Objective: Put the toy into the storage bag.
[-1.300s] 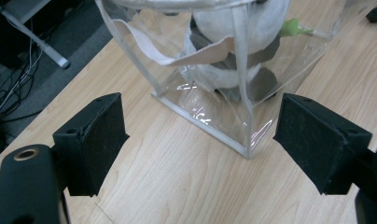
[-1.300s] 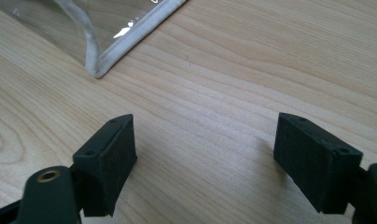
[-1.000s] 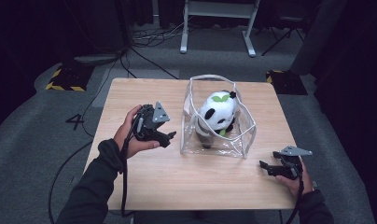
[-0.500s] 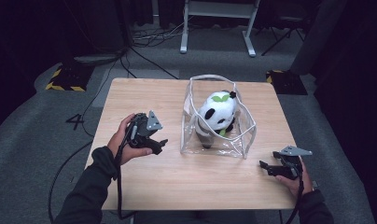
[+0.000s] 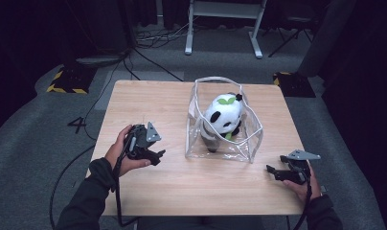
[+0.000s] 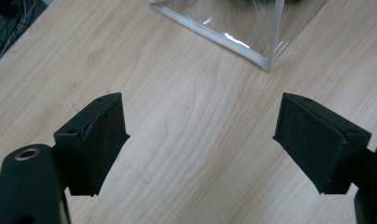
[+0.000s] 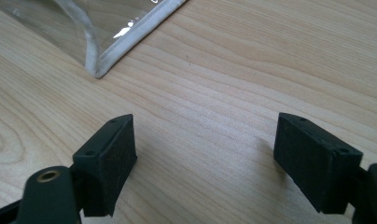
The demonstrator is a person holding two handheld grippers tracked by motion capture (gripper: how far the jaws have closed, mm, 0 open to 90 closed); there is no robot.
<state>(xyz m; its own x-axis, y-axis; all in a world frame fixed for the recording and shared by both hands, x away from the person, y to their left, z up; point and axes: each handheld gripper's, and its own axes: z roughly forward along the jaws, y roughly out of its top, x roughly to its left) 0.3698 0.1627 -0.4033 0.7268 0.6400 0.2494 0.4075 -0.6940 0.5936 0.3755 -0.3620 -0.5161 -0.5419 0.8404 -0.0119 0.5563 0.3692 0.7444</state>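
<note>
A clear plastic bag [image 5: 249,143] with a white rim stands upright in the middle of the wooden table [image 5: 148,105]. Inside it sits a black-and-white plush panda [image 5: 224,119] with a green leaf on its head. My left gripper [image 5: 158,155] rests low over the table to the left of the bag, open, with bare wood between its pads [image 6: 105,140]; a bottom corner of the bag [image 6: 266,63] lies ahead of it. My right gripper [image 5: 271,171] sits near the table's front right corner, open and empty, with another bag corner [image 7: 100,65] in front.
The table edge runs close behind both hands. Beyond the table lie black cables [image 5: 148,52], a white metal stand [image 5: 220,24] and yellow-and-black striped blocks [image 5: 67,84] on the grey floor. Bare wood lies between the two grippers.
My left gripper has drawn back from the bag, moving left, toward the table's front, and lower onto the table. The right gripper, the bag and the panda have stayed put.
</note>
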